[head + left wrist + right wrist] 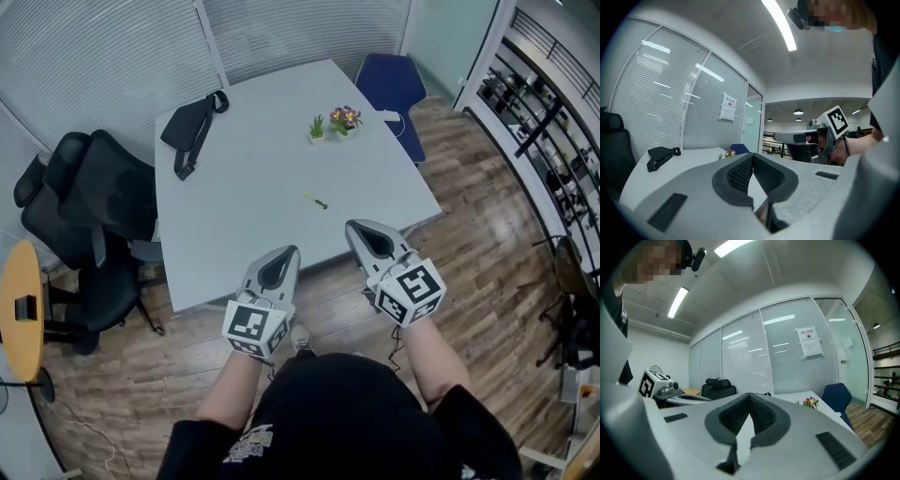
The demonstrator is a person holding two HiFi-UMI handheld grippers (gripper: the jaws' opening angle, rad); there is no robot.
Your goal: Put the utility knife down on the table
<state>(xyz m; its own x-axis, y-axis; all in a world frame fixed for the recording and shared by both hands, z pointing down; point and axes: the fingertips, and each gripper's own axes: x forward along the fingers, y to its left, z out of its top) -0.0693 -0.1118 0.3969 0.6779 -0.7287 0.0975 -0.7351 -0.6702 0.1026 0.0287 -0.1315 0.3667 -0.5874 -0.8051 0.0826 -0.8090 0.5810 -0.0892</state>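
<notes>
The utility knife (pixel 317 200), small and yellow, lies on the white table (pixel 244 216) near its middle, with nothing touching it. My left gripper (pixel 292 251) hovers over the table's front edge, shut, with nothing between its pads (pixel 740 171). Level with it and to its right, my right gripper (pixel 353 227) is likewise shut and empty. Both point toward the table, and the knife lies a short way beyond their tips. The knife does not show in either gripper view.
A black bag (pixel 192 127) lies at the table's far left and small flower pots (pixel 336 122) at the far right. A blue chair (pixel 394 84) stands behind the table, a black office chair (pixel 89 202) to its left, beside a yellow round table (pixel 21 309).
</notes>
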